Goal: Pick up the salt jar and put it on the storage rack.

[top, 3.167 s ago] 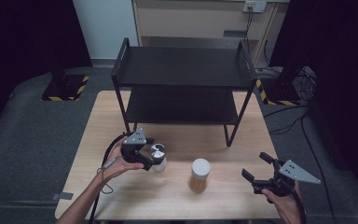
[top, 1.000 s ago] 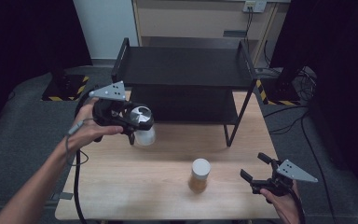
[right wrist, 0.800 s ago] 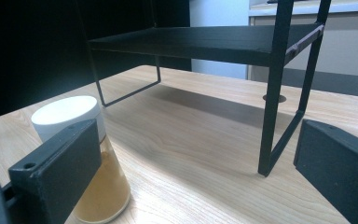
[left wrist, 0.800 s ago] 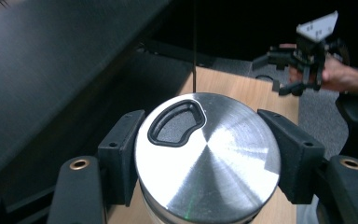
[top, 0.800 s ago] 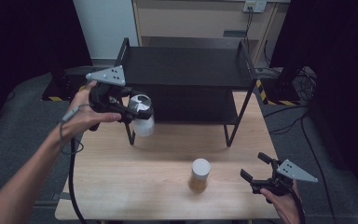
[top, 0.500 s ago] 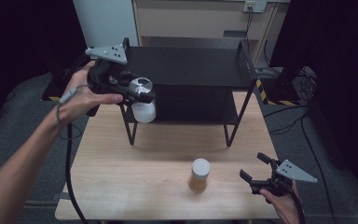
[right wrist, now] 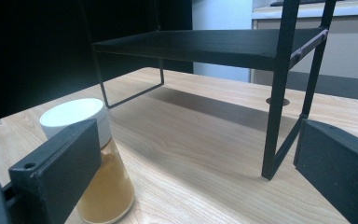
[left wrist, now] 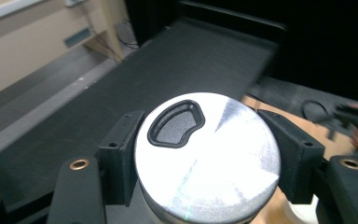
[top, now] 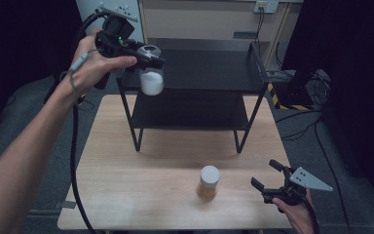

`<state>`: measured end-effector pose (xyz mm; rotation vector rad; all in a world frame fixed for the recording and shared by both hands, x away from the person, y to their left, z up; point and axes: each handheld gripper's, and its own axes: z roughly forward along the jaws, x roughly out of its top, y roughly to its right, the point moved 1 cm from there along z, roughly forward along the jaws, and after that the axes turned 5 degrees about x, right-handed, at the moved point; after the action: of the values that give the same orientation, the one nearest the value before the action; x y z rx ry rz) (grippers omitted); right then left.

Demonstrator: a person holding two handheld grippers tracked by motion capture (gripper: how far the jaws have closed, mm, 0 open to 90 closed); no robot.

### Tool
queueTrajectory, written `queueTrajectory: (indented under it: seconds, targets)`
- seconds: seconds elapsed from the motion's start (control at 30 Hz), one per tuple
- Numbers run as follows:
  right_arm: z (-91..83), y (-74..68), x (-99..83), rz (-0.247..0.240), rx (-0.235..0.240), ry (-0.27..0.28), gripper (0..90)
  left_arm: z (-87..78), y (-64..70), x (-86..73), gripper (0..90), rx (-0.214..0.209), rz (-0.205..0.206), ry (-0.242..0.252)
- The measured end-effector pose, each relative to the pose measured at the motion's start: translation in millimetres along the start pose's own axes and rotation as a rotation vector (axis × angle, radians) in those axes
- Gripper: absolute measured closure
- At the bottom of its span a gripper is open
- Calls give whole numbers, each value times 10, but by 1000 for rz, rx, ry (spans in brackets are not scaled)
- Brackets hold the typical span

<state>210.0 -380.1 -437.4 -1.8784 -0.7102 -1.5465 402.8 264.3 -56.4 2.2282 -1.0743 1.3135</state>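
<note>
My left gripper [top: 152,52] is shut on a white shaker jar [top: 151,82] with a silver lid [left wrist: 207,154], held in the air at the left front corner of the black shelf's top tier [top: 204,63]. In the left gripper view the jaws press the lid from both sides, above the dark shelf top [left wrist: 135,88]. A second jar [top: 208,182] with a white cap and amber contents stands on the wooden table [top: 141,185] near its front. My right gripper [top: 268,181] stands open just right of that jar, low over the table; the jar [right wrist: 91,161] sits by its left jaw.
The black two-tier shelf [top: 190,109] stands across the back half of the table, its legs [right wrist: 279,88] ahead of my right gripper. A cable [top: 75,161] hangs from my left gripper down the table's left side. Bare wood lies between shelf and front edge.
My left gripper has lifted the silver-lidded jar from low over the table, up and back to the shelf's top tier. The right gripper and the amber jar have stayed put.
</note>
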Motion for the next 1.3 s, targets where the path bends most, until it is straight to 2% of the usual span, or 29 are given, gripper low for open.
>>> queueTrajectory:
  seconds: [0.17,0.27,0.4,0.43,0.5,1.03,1.17,1.23,1.3]
  targets:
    - [0,2,0,-2,3,0,11,158,-114,49,339,83,-63,9]
    - [-3,8,-6,0,1,3,11,275,-169,93,339,140,-82,-4]
    - [-2,22,-13,5,-1,4,11,407,-253,115,339,186,-117,-9]
    - [-3,24,-15,7,-1,4,11,441,-288,109,339,194,-139,-7]
    - [-3,28,-15,7,-2,3,11,484,-331,102,339,204,-151,-7]
    - [12,35,-11,8,1,-10,15,571,-480,68,339,178,-161,-44]
    - [12,36,-11,9,0,-10,14,589,-503,25,338,162,-160,-28]
    - [11,35,-13,10,-1,-8,14,594,-535,-4,336,141,-162,-15]
    - [12,38,-13,10,0,-9,14,600,-551,-12,265,122,-163,-13]
